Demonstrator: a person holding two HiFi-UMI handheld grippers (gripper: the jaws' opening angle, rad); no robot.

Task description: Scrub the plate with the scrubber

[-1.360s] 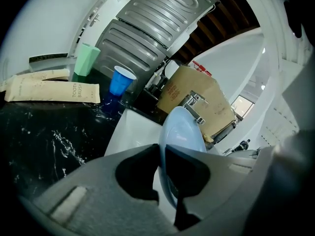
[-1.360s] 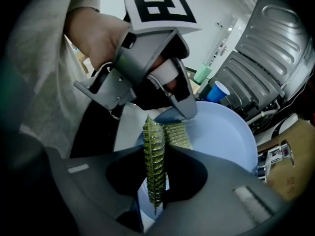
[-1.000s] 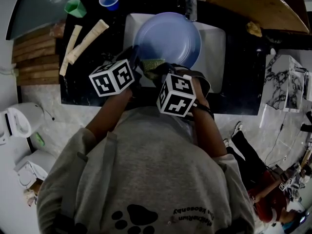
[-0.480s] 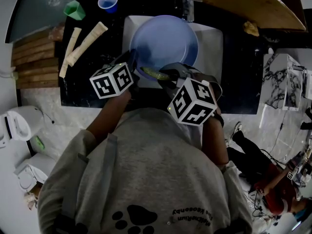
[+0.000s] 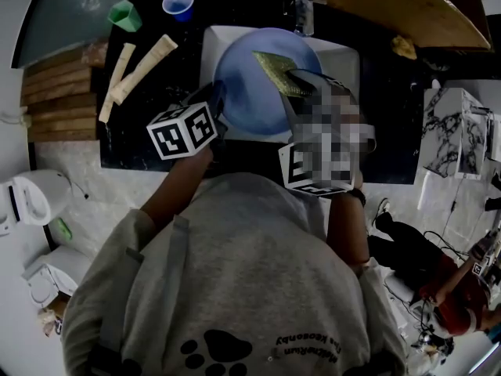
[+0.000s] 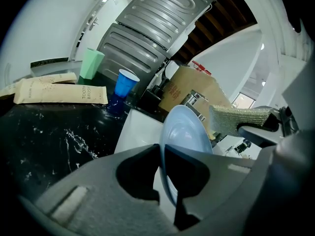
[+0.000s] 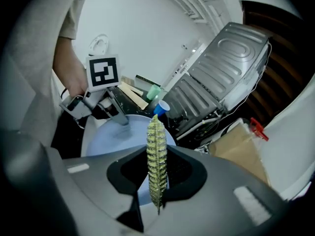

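A pale blue plate (image 5: 254, 84) is held tilted over the white sink (image 5: 348, 69). My left gripper (image 5: 218, 99) is shut on the plate's near left rim. In the left gripper view the rim (image 6: 163, 146) runs edge-on between the jaws of that gripper (image 6: 162, 163). My right gripper (image 5: 296, 83) is shut on a flat yellow-green scrubber (image 5: 275, 70), which lies over the plate's upper right part. In the right gripper view the scrubber (image 7: 156, 156) stands edge-on in the jaws of this gripper (image 7: 156, 181), with the plate (image 7: 110, 139) and the left gripper (image 7: 117, 116) behind it.
On the black counter (image 5: 156, 124), left of the sink, lie two toothbrush packets (image 5: 142, 67), a blue cup (image 5: 178, 2) and a green cup (image 5: 123, 14). A faucet (image 5: 304, 10) rises behind the sink. A wooden board (image 5: 407, 6) sits at the far right.
My right gripper has lifted and swept the scrubber from the plate's near rim to its far right part. The left gripper and the plate have stayed put.
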